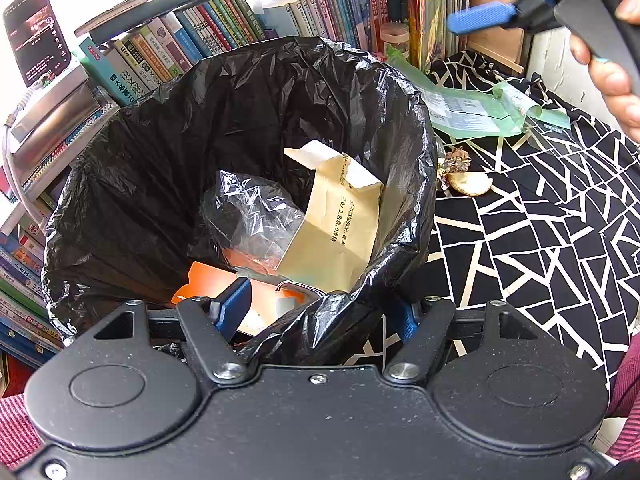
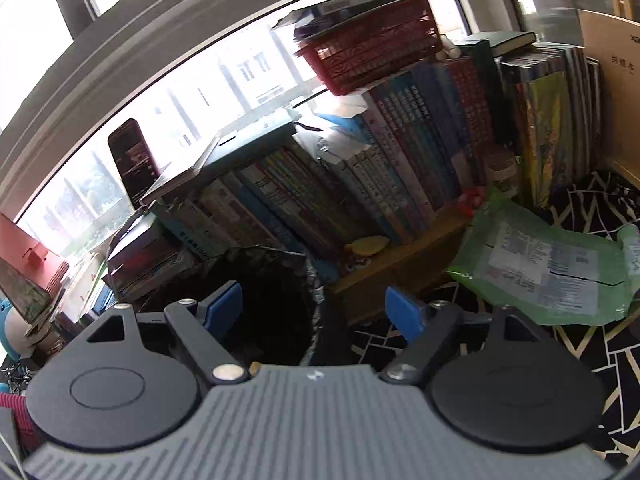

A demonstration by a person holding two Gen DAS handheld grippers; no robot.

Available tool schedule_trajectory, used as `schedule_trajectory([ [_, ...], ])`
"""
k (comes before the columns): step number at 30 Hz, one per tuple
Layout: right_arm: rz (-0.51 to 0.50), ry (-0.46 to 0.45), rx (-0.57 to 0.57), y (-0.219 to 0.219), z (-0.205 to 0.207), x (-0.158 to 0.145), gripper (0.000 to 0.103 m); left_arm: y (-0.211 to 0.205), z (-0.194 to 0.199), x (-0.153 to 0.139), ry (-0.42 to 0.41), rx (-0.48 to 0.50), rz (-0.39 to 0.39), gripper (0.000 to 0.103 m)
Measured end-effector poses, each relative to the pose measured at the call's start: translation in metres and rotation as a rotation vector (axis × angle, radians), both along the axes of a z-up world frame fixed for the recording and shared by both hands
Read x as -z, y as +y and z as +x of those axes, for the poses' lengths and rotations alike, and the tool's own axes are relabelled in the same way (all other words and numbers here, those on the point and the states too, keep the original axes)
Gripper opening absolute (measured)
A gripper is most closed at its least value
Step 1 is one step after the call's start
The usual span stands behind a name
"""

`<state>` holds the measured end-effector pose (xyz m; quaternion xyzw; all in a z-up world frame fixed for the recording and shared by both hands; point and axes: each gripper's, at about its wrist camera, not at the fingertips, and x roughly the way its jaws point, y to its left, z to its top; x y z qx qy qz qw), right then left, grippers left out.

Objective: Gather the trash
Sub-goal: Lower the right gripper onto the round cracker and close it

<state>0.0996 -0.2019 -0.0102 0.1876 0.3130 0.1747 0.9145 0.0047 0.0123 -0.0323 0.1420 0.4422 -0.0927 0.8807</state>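
Note:
A bin lined with a black bag (image 1: 160, 168) fills the left wrist view. In it lie a tan envelope (image 1: 340, 224), clear plastic film (image 1: 248, 216) and an orange carton (image 1: 208, 284). My left gripper (image 1: 320, 312) is shut on the bin's near rim, with one blue pad inside and one outside. A green mailer bag (image 1: 468, 108) (image 2: 552, 272) lies on the table behind the bin. A pale peel scrap (image 1: 468, 184) and a crumpled wrapper (image 1: 452, 162) sit beside the bin. Above the bin (image 2: 276, 300), my right gripper (image 2: 316, 308) (image 1: 432, 0) is open and holds nothing.
Rows of upright books (image 2: 360, 184) stand behind the bin, with a red basket (image 2: 372, 52) on top. A phone (image 1: 36, 32) leans at the left. A black-and-white patterned cloth (image 1: 540, 240) covers the table. A wooden box (image 1: 500, 12) stands at the back right.

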Motion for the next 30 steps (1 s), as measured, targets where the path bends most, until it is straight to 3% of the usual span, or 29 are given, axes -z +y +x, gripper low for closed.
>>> schedule_trajectory([
  [5, -0.083, 0.078, 0.171, -0.034, 0.017, 0.032, 0.088, 0.000, 0.000, 0.000, 0.000, 0.001, 0.000, 0.069],
  [11, -0.201, 0.220, 0.287, -0.058, 0.042, 0.093, 0.088, 0.000, 0.000, 0.000, 0.000, 0.002, 0.000, 0.070],
  [17, -0.345, 0.335, 0.289, -0.061, 0.059, 0.152, 0.088, 0.001, 0.001, 0.001, 0.000, 0.001, 0.000, 0.070],
  [21, -0.352, 0.426, 0.282, -0.064, 0.064, 0.181, 0.088, 0.001, 0.002, 0.001, 0.004, 0.000, -0.003, 0.070],
  [30, -0.389, 0.475, 0.266, -0.062, 0.071, 0.205, 0.091, 0.002, 0.003, 0.002, 0.013, -0.006, -0.005, 0.070],
])
